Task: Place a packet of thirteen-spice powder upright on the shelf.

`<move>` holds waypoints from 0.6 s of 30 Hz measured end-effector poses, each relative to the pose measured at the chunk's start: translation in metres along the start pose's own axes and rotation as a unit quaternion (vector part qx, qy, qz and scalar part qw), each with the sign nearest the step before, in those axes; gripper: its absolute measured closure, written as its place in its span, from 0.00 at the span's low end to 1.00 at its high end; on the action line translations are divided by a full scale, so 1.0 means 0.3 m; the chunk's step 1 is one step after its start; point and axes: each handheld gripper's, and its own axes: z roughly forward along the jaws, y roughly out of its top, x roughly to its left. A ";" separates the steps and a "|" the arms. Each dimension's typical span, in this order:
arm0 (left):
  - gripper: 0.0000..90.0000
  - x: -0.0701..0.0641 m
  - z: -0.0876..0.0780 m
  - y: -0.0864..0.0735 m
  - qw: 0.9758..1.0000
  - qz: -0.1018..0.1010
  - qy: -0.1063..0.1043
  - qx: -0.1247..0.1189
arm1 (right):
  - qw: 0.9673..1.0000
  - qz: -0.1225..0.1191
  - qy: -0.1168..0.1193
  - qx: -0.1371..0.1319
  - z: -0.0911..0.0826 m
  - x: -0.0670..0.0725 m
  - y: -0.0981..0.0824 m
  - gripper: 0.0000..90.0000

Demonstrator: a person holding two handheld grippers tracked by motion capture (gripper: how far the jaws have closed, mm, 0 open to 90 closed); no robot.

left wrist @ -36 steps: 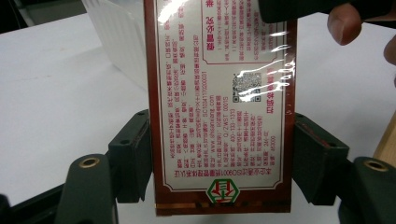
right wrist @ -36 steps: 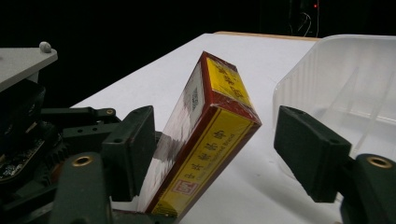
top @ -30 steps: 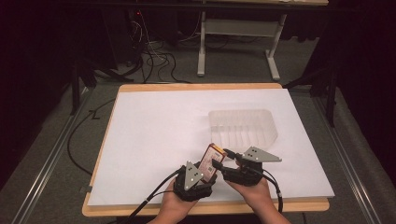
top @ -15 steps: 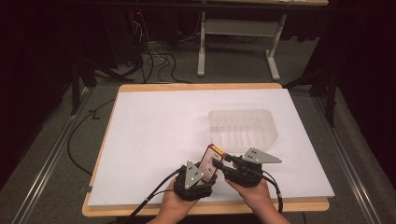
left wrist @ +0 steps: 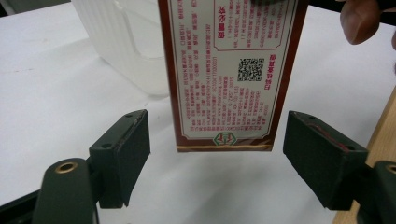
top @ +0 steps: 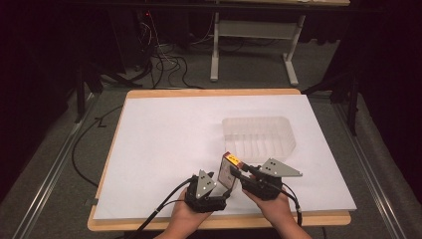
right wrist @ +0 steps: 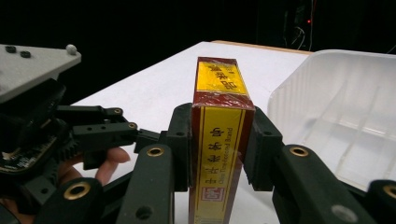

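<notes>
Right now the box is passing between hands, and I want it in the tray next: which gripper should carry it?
Right. The right gripper is clamped on the box, with the tray just beside it. The left gripper has just been opening; its pads stand clear of the box.

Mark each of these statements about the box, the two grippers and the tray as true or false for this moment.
1. The right gripper is shut on the red and yellow box. True.
2. The left gripper clamps the box. False: its pads stand apart on either side of the box's lower end, touching neither face; its jaws have just been opening.
3. The box lies inside the clear plastic tray. False: it is held up over the white sheet, beside the tray.
4. The tray holds nothing. True.
5. The face of the box towards the left gripper carries a QR code. True.
</notes>
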 end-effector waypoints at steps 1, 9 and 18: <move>0.26 0.002 -0.001 0.002 1.000 0.002 0.001 0.000 | 1.000 -0.001 -0.002 0.000 -0.001 -0.001 0.000 0.76; 0.27 0.015 -0.013 0.021 1.000 0.005 -0.001 -0.003 | 1.000 -0.013 -0.019 -0.006 -0.014 -0.009 0.003 0.76; 0.30 0.052 -0.032 0.055 1.000 0.006 -0.003 -0.013 | 0.999 -0.020 -0.031 -0.014 -0.033 -0.029 0.006 0.76</move>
